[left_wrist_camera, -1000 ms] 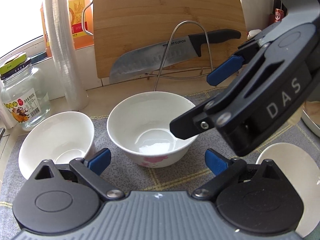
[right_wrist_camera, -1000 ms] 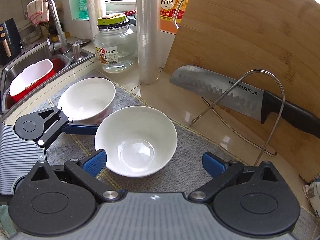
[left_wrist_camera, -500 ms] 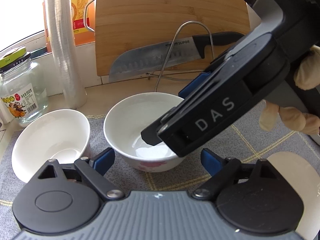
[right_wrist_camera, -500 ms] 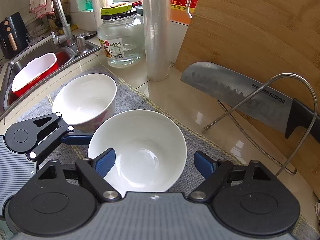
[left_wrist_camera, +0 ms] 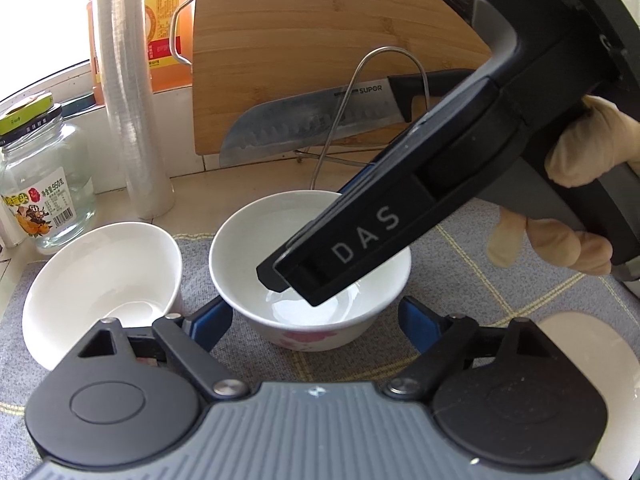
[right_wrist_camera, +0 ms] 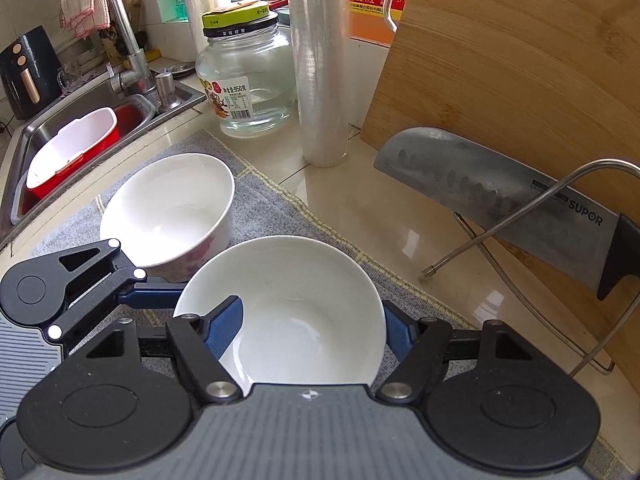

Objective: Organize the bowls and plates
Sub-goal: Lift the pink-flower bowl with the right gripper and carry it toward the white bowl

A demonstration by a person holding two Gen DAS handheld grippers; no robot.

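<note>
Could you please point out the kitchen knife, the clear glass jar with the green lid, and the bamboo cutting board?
Steel-bladed kitchen knife [right_wrist_camera: 480, 188]: right wrist view, on the blade.
Clear glass jar with green lid [right_wrist_camera: 248, 80]: right wrist view, on the glass body.
Bamboo cutting board [left_wrist_camera: 320, 32]: left wrist view, on the front face.

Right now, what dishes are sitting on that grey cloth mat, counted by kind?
Bowls: 2, the left bowl and the middle bowl
Plates: 1, the plate at the right edge, only partly in view
Total: 3
</note>
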